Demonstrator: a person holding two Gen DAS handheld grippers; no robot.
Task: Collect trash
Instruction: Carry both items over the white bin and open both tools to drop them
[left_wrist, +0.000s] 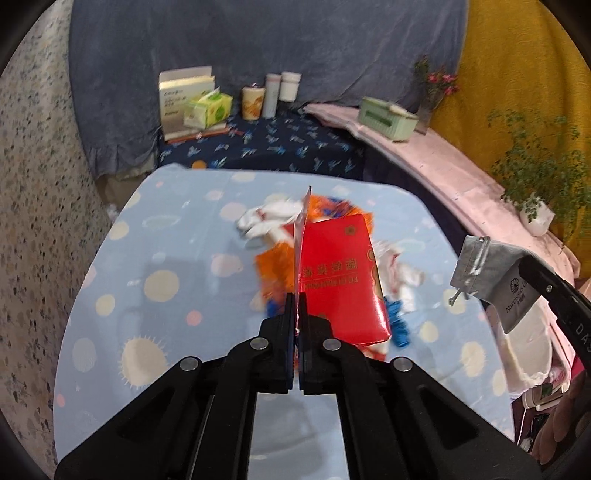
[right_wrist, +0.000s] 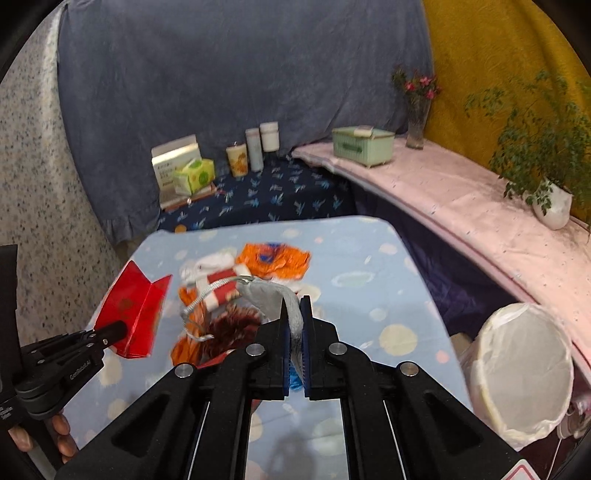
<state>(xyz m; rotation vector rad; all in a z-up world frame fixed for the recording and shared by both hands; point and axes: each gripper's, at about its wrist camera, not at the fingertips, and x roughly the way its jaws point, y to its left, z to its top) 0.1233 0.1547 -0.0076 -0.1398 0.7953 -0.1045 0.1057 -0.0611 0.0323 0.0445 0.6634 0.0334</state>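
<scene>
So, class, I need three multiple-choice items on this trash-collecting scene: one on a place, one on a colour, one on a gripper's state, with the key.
1. Where is the white-lined round bin?
A. On the table
B. Beside the table's right edge
C. On the pink shelf

2. What colour is the flattened carton in the left gripper?
A. Red
B. Green
C. Blue

3. The right gripper is:
A. Open and empty
B. Shut on nothing
C. Shut on the grey drawstring pouch

Key: 1 B, it stands lower, off the spotted tablecloth; 2 A, glossy red card; 3 C, grey cloth is pinched between its pads.

Blue-grey drape (right_wrist: 221, 92), yellow cloth (right_wrist: 498, 62), pink-covered ledge (right_wrist: 461, 199), spotted tablecloth (right_wrist: 354, 258)
</scene>
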